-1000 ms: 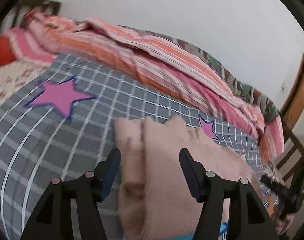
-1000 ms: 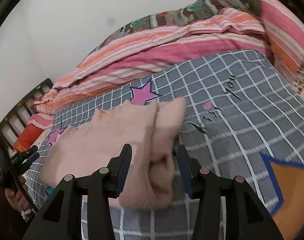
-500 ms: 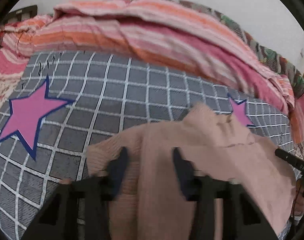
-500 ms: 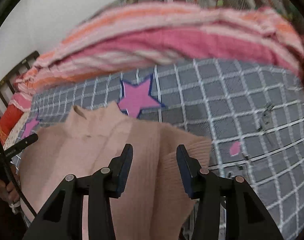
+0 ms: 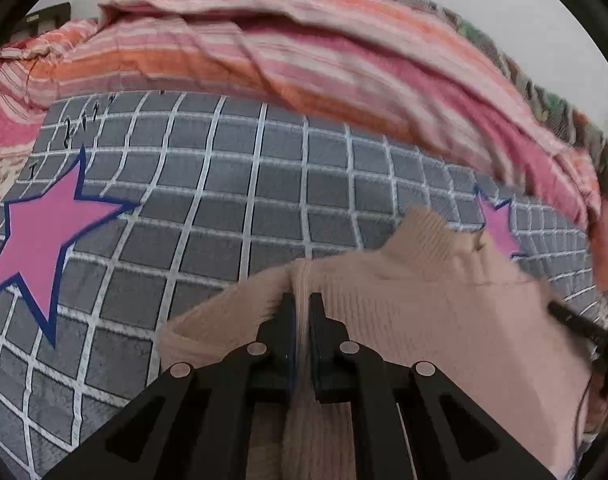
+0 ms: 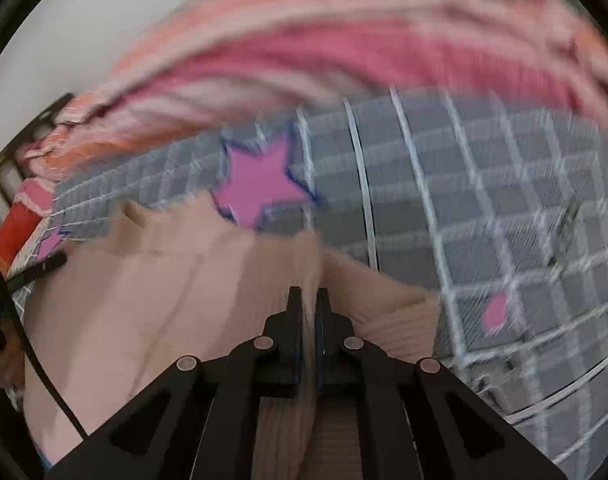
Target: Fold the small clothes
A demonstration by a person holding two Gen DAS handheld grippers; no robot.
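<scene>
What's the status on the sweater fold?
Left gripper and right gripper shut on pink knit sweater. Sweater flat on grey checked bedspread. Nothing obstructing.

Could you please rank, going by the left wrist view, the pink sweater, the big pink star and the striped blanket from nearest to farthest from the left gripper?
1. Pink sweater: pinched in the left gripper.
2. Big pink star: off to the left on the grey checked cover.
3. Striped blanket: bunched along the cover's far edge.
</scene>
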